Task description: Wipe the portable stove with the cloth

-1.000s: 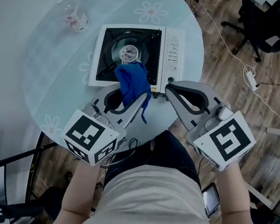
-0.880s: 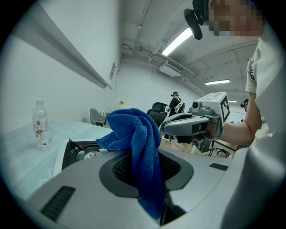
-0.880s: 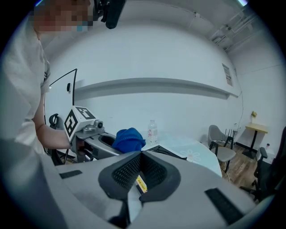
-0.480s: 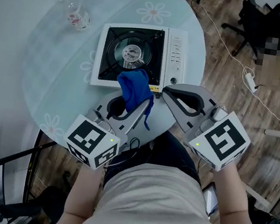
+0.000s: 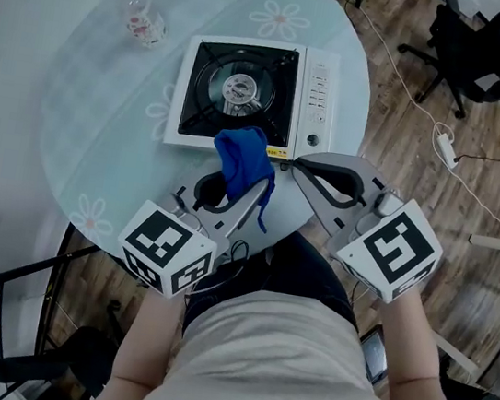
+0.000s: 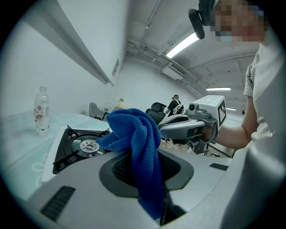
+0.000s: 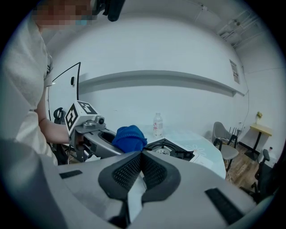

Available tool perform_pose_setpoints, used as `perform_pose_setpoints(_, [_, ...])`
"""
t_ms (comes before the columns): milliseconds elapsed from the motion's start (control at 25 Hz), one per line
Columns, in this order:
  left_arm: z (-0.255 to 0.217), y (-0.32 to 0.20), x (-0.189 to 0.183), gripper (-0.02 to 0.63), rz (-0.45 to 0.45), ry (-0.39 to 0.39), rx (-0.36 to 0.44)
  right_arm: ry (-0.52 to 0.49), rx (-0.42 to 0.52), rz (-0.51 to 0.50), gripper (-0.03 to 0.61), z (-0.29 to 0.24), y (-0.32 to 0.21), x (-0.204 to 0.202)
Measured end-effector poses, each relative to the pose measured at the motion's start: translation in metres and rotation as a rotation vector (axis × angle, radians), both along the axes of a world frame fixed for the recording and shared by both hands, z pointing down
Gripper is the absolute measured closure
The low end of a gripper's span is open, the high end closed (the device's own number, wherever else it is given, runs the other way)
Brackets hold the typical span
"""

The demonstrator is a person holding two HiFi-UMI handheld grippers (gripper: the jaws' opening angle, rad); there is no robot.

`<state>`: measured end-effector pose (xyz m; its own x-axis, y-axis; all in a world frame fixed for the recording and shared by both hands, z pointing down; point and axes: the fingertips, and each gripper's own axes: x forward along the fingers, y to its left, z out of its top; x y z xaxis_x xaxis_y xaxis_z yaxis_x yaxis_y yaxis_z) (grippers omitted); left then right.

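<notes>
Setting: a round glass table (image 5: pixel 84 123) printed with pale flowers, standing on a wooden floor (image 5: pixel 394 169) in a white-walled room; black office chairs (image 5: pixel 483 43) and a power strip (image 5: pixel 447 138) on its cable lie to the person's right.

Task status. The portable stove (image 5: pixel 251 97), a white body with a black top pan, sits flat near the middle of the table with its control panel (image 5: pixel 315 92) on the right. The blue cloth (image 5: pixel 245 158) is clamped between the jaws of the left gripper (image 5: pixel 254 186). It rises in a bunched fold above them, and a tail hangs down on the person's side. From above, the bunch overlaps the stove's near edge. In the left gripper view it appears raised above the pan, so contact cannot be confirmed. The right gripper (image 5: pixel 298 163) hovers just beside the stove's near right corner, jaws pressed together on nothing, and touches neither stove nor cloth. Judged from this, the cloth is in hand and brought to the stove. The frames give no sign of how much surface has been wiped, so the pan, the burner (image 5: pixel 238 90) and the panel all count as remaining work.

Inventory:
- One table
- One portable stove with one burner
- One blue cloth
- Two grippers
- One clear plastic bottle (image 5: pixel 146 25), upright at the far left of the table, well apart from the stove
- One power strip
- At least two office chairs
</notes>
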<state>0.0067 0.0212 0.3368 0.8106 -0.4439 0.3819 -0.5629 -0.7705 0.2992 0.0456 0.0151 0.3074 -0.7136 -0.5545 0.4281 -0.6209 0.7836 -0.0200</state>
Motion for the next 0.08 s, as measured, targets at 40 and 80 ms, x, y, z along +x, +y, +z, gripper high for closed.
perform_pose_setpoints(40, [0.001, 0.0009, -0.0003, 0.506, 0.0, 0.0, -0.002, 0.0, -0.006, 0.001, 0.557, 0.0014, 0.0011, 0.0001])
perform_pose_setpoints(80, [0.002, 0.0019, -0.0005, 0.506, 0.001, 0.001, -0.005, 0.0, -0.011, 0.002, 0.557, 0.0028, 0.0022, 0.0003])
